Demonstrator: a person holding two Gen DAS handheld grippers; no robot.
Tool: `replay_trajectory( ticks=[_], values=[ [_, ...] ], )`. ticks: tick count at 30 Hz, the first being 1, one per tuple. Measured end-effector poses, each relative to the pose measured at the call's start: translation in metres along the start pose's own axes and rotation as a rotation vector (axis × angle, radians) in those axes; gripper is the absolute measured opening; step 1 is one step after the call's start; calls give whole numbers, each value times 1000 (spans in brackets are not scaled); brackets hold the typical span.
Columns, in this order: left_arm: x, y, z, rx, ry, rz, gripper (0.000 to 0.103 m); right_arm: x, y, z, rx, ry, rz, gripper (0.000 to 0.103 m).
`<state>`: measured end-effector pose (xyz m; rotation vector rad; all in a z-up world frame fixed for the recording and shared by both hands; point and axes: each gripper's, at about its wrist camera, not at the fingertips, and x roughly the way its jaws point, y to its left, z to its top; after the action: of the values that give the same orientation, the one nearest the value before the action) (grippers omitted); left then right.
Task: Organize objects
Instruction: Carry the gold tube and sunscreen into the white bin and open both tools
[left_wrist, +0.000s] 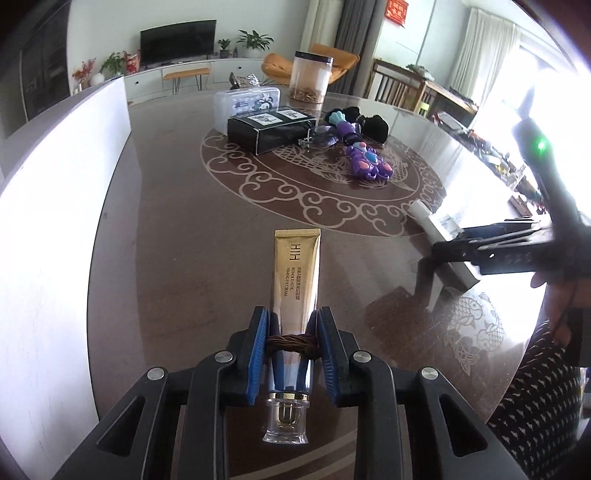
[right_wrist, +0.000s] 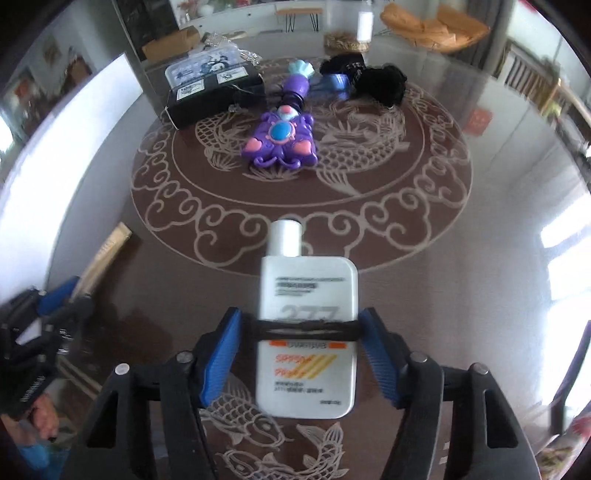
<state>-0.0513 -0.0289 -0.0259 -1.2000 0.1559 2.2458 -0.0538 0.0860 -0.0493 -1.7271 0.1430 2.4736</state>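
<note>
- Left wrist view: a living room with a dark television, potted plants and orange chairs lies behind a round, glossy brown table (left_wrist: 177, 229) inlaid with pale cloud scrolls and fish.
- The left gripper (left_wrist: 293, 345) has its blue ribbed pads pinched narrow on the lower body of a slim gold cream tube with a clear, stubby cap (left_wrist: 295, 291); the tube points away along the near part of the table, cap towards the camera. A twisted brown band runs between the fingers across the tube.
- Near the table's centre sit a matt black rectangular box (left_wrist: 269, 129), a clear plastic case with a printed lid (left_wrist: 245, 105), a purple plastic toy wand (left_wrist: 364, 155) and black fabric pieces (left_wrist: 373, 123); a clear jar with a black lid (left_wrist: 312, 75) stands towards the far edge.
- Right wrist view: the same patterned table (right_wrist: 424, 236) fills the frame, the room blurred beyond it.
- The right gripper (right_wrist: 301, 350) brackets a flat white plastic bottle with a round white cap and orange print (right_wrist: 308, 314); the blue pads sit at its sides, at middling width, but blur hides whether they press yet. A black band crosses the bottle.
- Judgement: both items seem to be at the pick-up step. The next move likely needs a firm hold on the smooth, slippery bottle, then carrying each piece to the central group without nudging the toy.
</note>
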Motion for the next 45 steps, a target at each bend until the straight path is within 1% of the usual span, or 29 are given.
replay_trajectory(
  ticks=[1,3,6,9,13,19,21,22,24,27,30,32,33,35,37,38,39,40,41,42,43,44,45],
  values=[
    [-1,1,-1,-4,-4,-3,27,-1,1,-2,-9,-3,-10,54],
    [-5,2,-4,-10,-16,-9,27,-4,1,-7,6,-13,3,54],
    [-16,1,-5,-9,-61,-18,27,-13,-1,-19,30,-38,-3,54],
    [-33,-3,-1,-2,-121,-26,27,-36,0,-30,63,-106,25,54],
    [-53,-7,7,5,-190,-40,27,-68,9,-27,73,-189,34,54],
    [-74,-1,9,-33,-241,-64,26,-86,29,-19,43,-237,43,54],
    [-89,5,11,-62,-268,-87,23,-93,36,-17,40,-252,63,54],
    [-101,8,12,-81,-294,-103,21,-97,40,-15,37,-264,76,54],
    [-126,16,15,-106,-340,-130,21,-109,55,-8,18,-298,111,54],
    [-171,34,19,-148,-422,-151,21,-132,92,4,-40,-352,189,54],
    [-219,61,19,-189,-493,-139,21,-157,134,16,-96,-403,303,54],
    [-249,80,17,-203,-530,-100,21,-173,161,23,-130,-429,386,54],
    [-263,91,16,-206,-542,-64,21,-180,177,26,-150,-436,432,54],
    [-281,115,13,-229,-539,12,21,-188,211,32,-197,-426,518,54],
    [-286,142,9,-266,-506,77,21,-187,239,34,-245,-399,579,54],
    [-282,157,8,-290,-469,121,21,-182,256,35,-268,-375,599,54],
    [-274,173,6,-323,-415,159,22,-175,271,36,-288,-350,607,54],
    [-259,192,5,-364,-334,186,23,-167,281,37,-303,-326,608,55],
    [-248,206,4,-394,-275,193,30,-155,296,38,-321,-287,605,55],
    [-233,220,2,-429,-210,208,53,-144,305,39,-331,-254,601,56],
    [-219,232,-1,-464,-150,236,66,-130,313,39,-334,-219,598,56],
    [-209,240,-3,-488,-119,273,77,-119,318,38,-326,-199,596,58],
    [-204,242,-4,-498,-110,294,77,-114,317,38,-315,-194,596,58]
  ],
)
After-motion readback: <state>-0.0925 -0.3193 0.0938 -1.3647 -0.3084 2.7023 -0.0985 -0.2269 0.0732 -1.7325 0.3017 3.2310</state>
